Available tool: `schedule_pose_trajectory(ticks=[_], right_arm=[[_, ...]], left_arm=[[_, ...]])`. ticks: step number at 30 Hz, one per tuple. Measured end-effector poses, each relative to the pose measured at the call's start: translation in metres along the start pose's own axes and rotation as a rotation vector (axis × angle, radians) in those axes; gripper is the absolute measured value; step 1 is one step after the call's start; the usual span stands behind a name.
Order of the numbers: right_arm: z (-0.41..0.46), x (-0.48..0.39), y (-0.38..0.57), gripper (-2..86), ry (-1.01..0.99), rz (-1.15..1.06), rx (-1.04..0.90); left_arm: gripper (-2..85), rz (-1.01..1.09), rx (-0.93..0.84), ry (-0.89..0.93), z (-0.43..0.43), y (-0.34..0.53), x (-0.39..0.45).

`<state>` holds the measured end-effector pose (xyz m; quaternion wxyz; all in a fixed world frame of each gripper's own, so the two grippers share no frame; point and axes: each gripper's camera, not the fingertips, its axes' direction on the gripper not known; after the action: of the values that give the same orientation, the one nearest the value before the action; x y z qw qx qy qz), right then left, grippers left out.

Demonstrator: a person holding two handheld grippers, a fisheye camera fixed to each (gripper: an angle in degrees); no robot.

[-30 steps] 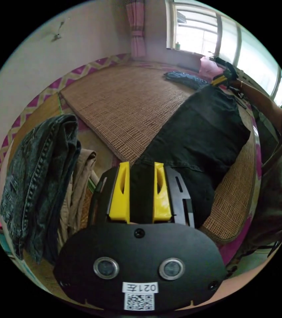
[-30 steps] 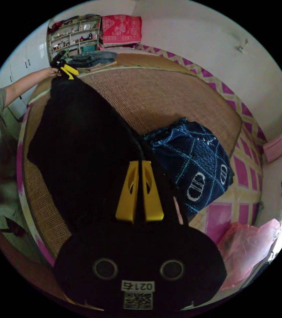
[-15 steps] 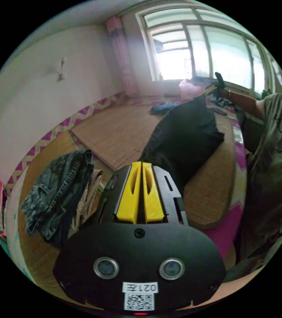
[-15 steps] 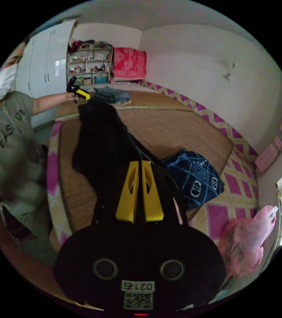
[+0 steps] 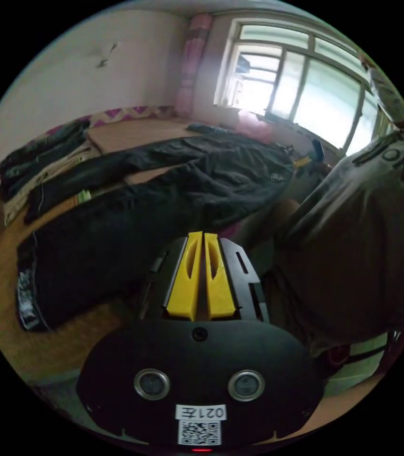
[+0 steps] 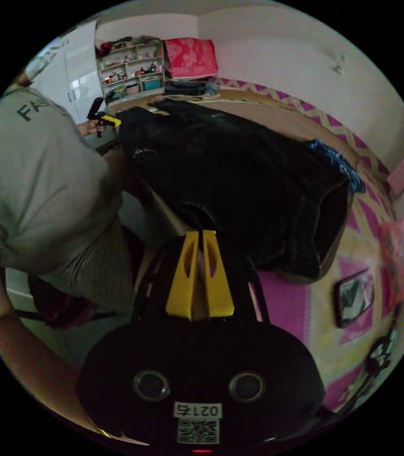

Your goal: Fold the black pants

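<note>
- Lying spread across the woven mat [image 5: 116,135], the black pants [image 5: 130,209] are being shown through the middle of the left gripper view, with the legs running toward the upper left of the frame.
- The left gripper [image 5: 200,237] is being held at lower centre of its view, its yellow jaws brought nearly together; whether any cloth is being pinched between the tips cannot be told.
- The right gripper [image 6: 201,236] is being held at lower centre of the right gripper view, jaws almost closed, the tips lying against the dark edge of the pants [image 6: 240,190]; a grip on the fabric cannot be confirmed.
- A person's grey shirt [image 6: 45,190] is being seen at the left of the right gripper view.
- A folded pile of clothes [image 5: 40,152] is being seen at the left of the left gripper view, beside the pant legs.
- A blue patterned cloth [image 6: 337,164] is being partly covered at the right of the right gripper view.
</note>
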<state>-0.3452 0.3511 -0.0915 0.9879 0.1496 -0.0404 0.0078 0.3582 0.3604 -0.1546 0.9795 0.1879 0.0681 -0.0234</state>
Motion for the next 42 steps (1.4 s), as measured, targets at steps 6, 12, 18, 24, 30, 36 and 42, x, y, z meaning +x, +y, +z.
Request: schedule_pose_trajectory(ticks=[6,12,18,24,30,36,42], right_arm=[[-0.033,0.010,0.007,4.6,-0.085,0.109,0.044],[-0.109,0.034,0.003,7.7,-0.074,0.179,0.314],[-0.060,0.077,-0.034,3.5,0.235,0.373,0.025],[-0.063,0.054,-0.021,-0.4,0.381,0.325,0.099],[-0.074,0.040,-0.031,-0.5,0.496,0.317,0.029],[-0.097,0.044,-0.022,-0.5,0.506,0.379,0.052],[-0.117,0.044,-0.015,-0.4,0.594,0.417,0.041]], left_arm=[[-0.8,-0.158,0.255,-0.048,-0.079,0.034,-0.009],[2.4,-0.417,0.125,-0.458,-0.123,0.044,-0.047],[-0.3,-0.466,0.013,-0.609,-0.128,0.055,-0.056],[-0.9,-0.431,0.021,-0.704,-0.141,0.074,-0.035],[-0.9,-0.448,0.083,-0.710,-0.158,0.096,-0.024],[-1.0,-0.394,0.014,-0.780,-0.165,0.104,-0.007],[-0.9,-0.388,-0.007,-0.799,-0.177,0.116,-0.001]])
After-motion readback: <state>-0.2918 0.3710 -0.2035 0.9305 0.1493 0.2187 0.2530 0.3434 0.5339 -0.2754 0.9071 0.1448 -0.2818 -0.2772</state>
